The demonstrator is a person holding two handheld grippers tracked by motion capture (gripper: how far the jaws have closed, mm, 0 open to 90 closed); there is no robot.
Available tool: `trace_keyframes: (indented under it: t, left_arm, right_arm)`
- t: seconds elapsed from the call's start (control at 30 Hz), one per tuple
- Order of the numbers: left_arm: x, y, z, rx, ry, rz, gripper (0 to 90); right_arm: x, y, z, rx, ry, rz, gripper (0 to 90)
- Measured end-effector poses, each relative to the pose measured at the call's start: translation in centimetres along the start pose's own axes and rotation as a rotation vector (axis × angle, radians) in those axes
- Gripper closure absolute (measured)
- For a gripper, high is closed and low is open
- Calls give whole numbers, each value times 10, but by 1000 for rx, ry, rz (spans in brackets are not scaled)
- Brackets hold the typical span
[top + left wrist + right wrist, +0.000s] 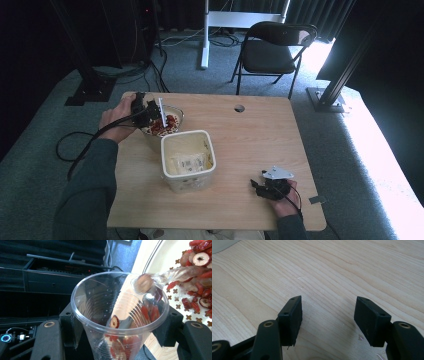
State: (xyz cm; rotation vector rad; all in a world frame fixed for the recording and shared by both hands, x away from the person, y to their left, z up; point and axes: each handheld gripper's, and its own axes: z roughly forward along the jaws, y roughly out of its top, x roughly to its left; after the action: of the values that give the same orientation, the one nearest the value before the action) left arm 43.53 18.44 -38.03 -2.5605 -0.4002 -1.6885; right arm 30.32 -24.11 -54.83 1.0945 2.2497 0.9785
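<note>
Wooden table [250, 135] fills the middle of the high view. At its upper left, the left gripper [150, 116] is clamped on a clear cup [117, 315], tilted beside a bowl [175, 114] of red dried fruit [200, 258]. Lower right, the right gripper [328, 320] rests with jaws apart over bare wood. A tub [188, 160] stands between them.

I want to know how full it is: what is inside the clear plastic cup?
The clear plastic cup holds red dried fruit slices along its wall and bottom. The left gripper hides its base.
</note>
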Motion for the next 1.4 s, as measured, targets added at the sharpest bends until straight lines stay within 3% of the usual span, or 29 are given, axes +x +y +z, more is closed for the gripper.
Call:
trace_keyframes:
  t: [0.3,0.5,0.7,0.83,0.93,1.1,1.17,1.27,1.4]
  left_arm:
    - [-3,4,-1,23,27,106,356]
    - [-3,4,-2,42,30,148,356]
    - [-1,14,-5,42,25,193,356]
    - [1,10,-2,63,29,186,356]
    - [1,6,0,82,32,203,356]
    - [-4,12,-3,59,41,218,357]
    - [-3,9,0,82,42,236,357]
    - [0,1,3,101,39,219,357]
    - [-1,10,-2,78,46,231,357]
  right_arm:
    - [0,0,0,0,0,0,390]
    - [0,0,0,0,2,-1,390]
    - [1,0,0,-2,2,-2,392]
    - [1,0,0,-2,3,-5,392]
    - [1,0,0,-3,5,-6,392]
    - [1,0,0,-2,7,-6,392]
    - [1,0,0,-2,5,-5,392]
    - [2,0,0,-2,6,-7,392]
    - [1,1,0,-1,10,-7,392]
